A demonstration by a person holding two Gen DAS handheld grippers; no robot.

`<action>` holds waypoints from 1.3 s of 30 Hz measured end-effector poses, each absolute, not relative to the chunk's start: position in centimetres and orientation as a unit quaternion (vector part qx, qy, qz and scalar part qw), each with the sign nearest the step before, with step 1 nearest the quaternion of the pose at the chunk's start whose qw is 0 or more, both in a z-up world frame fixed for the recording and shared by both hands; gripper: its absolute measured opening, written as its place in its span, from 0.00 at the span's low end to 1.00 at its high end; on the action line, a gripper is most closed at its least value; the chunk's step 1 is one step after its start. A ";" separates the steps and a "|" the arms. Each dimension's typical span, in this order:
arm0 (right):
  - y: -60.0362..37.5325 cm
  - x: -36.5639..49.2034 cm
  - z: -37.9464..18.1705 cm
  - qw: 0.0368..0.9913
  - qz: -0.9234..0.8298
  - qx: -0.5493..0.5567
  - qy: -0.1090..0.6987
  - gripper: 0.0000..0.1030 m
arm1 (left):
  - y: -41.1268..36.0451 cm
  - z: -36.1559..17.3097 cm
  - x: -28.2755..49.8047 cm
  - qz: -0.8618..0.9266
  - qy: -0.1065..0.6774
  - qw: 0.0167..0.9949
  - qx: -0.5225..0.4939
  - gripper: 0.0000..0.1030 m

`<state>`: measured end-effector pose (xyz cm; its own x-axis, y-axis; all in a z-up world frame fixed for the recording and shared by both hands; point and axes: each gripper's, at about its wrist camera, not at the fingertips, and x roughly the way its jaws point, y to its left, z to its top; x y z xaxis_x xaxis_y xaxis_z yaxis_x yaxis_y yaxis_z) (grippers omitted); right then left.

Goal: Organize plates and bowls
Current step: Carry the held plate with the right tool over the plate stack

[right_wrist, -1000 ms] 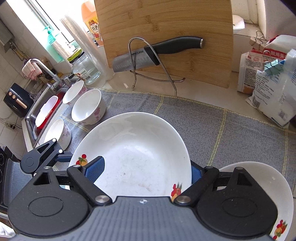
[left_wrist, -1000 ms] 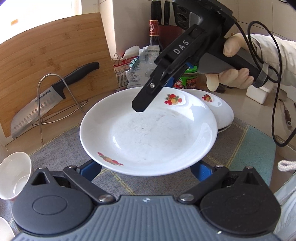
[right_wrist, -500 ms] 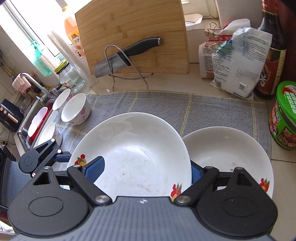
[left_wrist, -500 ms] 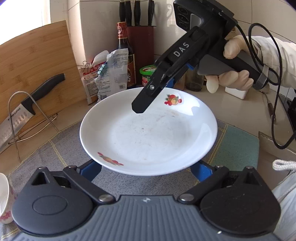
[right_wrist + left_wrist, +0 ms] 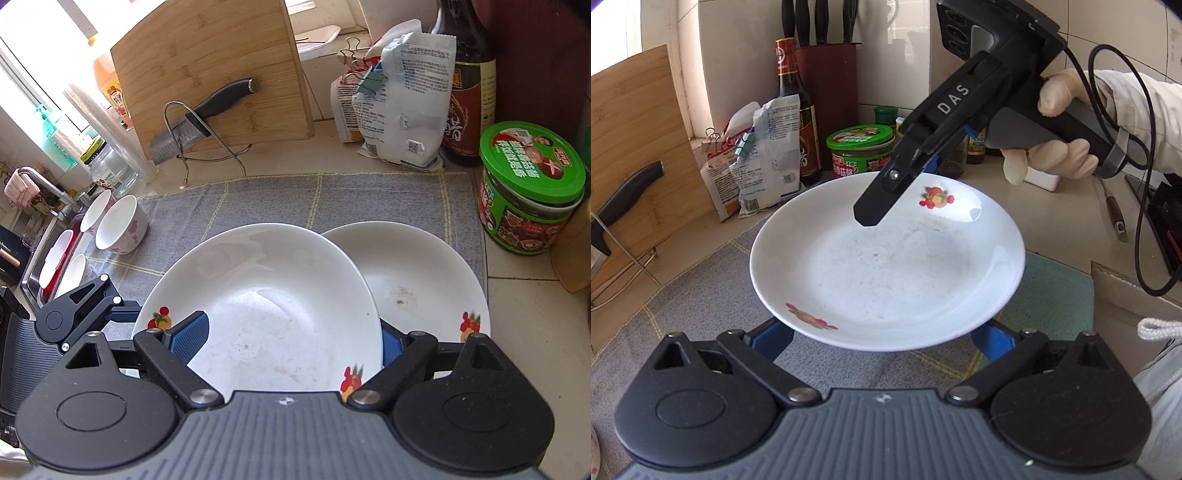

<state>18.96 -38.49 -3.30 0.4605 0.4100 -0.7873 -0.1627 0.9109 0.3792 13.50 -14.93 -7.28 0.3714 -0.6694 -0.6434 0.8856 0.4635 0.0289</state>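
Hiding the second plate (image 5: 417, 280) partly, the held plate (image 5: 273, 295) overlaps it.

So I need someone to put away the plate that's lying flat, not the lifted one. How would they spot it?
Start at the grey checked cloth on the counter and go to its right end, beside the green-lidded jar. The resting plate lies there, partly hidden under the held plate. It is the one with a brownish smudge in its well and no claw on it.

held plate (image 5: 273, 295) overlapping second plate (image 5: 417, 280), cloth (image 5: 258, 199) beneath
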 end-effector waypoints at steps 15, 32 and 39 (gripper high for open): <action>-41.7 18.8 -5.1 0.842 0.149 0.145 0.498 0.91 | -17.9 -7.9 14.0 -0.496 0.293 0.793 0.200 0.98; -42.7 19.4 -6.3 0.837 0.138 0.154 0.506 0.91 | -19.1 -8.5 14.9 -0.499 0.304 0.786 0.203 0.98; -42.9 19.5 -6.4 0.836 0.134 0.151 0.510 0.91 | -19.3 -8.5 15.1 -0.499 0.303 0.786 0.202 0.98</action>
<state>19.55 -42.90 -6.36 0.4432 0.3785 -0.8126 -0.0696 0.9183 0.3898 15.12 -19.26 -8.47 0.3171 -0.6621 -0.6790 0.9078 0.4192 0.0151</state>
